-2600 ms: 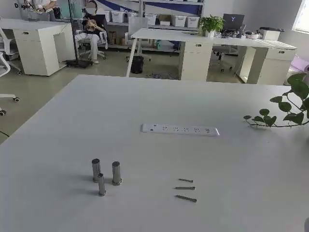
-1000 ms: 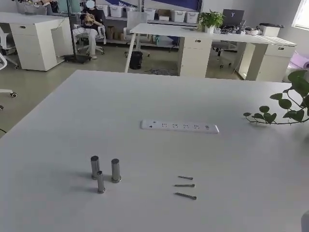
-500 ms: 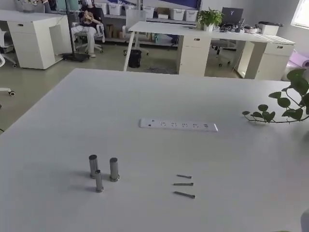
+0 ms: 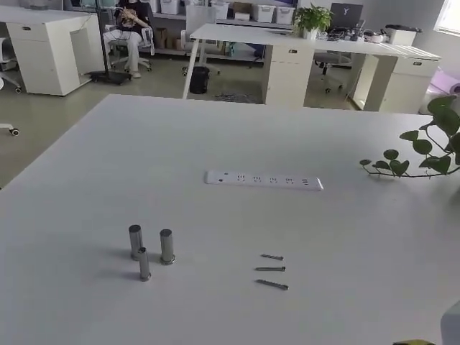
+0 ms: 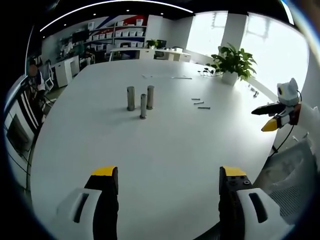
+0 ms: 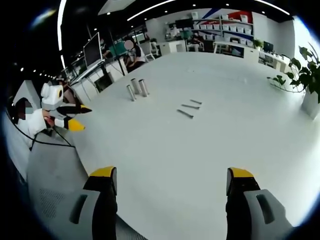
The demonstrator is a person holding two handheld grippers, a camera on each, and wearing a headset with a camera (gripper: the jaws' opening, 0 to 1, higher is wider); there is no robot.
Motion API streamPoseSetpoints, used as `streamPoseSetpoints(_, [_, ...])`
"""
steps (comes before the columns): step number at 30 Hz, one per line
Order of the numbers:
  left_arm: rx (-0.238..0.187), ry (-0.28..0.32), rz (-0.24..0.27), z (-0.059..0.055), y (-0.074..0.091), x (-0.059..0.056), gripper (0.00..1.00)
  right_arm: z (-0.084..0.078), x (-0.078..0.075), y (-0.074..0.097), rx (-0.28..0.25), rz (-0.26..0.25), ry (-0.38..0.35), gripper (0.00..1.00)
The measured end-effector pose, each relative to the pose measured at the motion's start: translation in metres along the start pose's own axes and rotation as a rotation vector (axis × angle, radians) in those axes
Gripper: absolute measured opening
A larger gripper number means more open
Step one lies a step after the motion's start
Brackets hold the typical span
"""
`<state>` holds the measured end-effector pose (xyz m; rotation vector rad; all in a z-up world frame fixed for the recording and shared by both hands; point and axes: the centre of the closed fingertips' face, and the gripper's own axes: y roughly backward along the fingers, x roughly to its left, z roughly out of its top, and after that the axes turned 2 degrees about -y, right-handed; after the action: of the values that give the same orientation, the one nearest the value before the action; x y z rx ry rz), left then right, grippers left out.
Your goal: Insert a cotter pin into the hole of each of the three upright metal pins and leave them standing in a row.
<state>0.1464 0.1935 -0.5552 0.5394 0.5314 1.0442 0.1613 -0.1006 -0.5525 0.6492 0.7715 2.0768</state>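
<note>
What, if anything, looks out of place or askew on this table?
Only the pins: all three stand upright but bunched in a triangle, not a row. The cotter pins lie apart from them, roughly parallel. Nothing looks spilled or damaged.

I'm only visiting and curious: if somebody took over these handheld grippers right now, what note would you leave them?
Left gripper: open, empty, at the white table edge. Right gripper: open, empty, likewise.
Three upright silver metal pins stand clustered in a triangle, not a row; three thin grey cotter pins lie loose to their right.
Done: nothing inserted. Left: all three insertions, then line the pins up.
</note>
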Motion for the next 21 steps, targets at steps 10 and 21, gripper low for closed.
streamPoseSetpoints(10, [-0.043, 0.000, 0.001, 0.020, -0.022, 0.006, 0.74, 0.005, -0.001, -0.003, 0.006, 0.005, 0.004, 0.88])
streamPoseSetpoints(21, [-0.077, -0.041, -0.075, 0.058, -0.054, 0.007, 0.64, 0.007, 0.002, -0.007, 0.023, 0.016, 0.011, 0.86])
